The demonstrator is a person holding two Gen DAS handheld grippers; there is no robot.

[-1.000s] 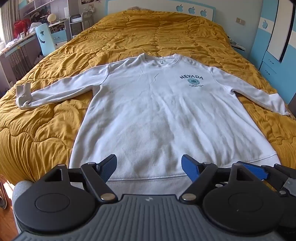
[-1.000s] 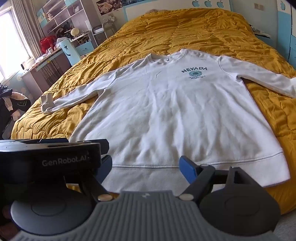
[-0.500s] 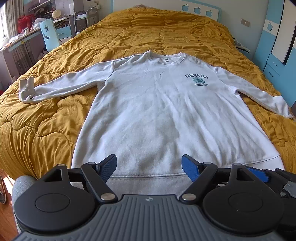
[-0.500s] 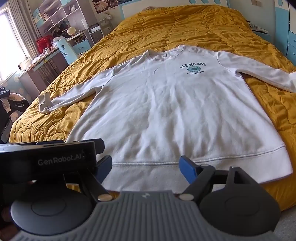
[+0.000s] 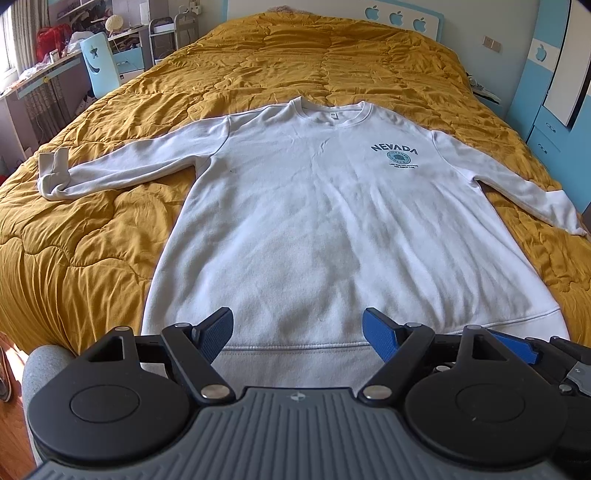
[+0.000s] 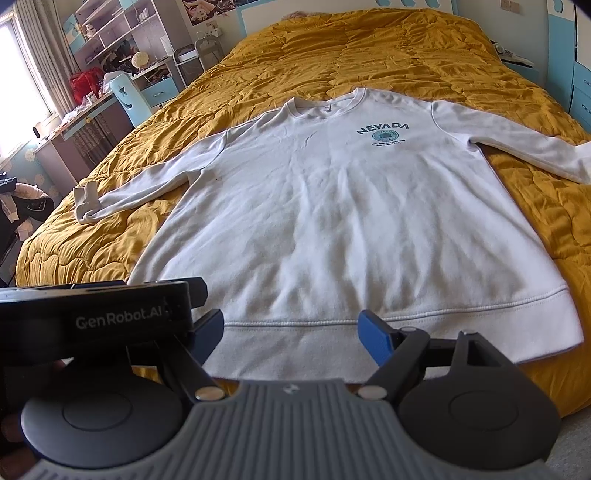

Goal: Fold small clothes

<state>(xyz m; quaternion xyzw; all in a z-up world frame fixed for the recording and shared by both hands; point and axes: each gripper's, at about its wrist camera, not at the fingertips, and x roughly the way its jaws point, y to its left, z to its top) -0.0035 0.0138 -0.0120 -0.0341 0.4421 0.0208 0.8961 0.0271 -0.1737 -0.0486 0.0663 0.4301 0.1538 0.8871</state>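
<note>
Only the right view shows the shelves (image 6: 107, 33) beyond the sweatshirt (image 6: 332, 206).

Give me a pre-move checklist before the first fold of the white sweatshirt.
1. Sweatshirt spread flat, front up on the quilt: ok.
2. Both sleeves out to the sides: ok.
3. One sleeve cuff flat: not ok, it is turned back.
4. Left tongs open, holding nothing: ok.
5. Right tongs open, holding nothing: ok.
6. Hem within reach of both: ok, likely.

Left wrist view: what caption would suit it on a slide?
Open left gripper above the hem of a white sweatshirt spread flat, front up, on a mustard quilt.
</note>
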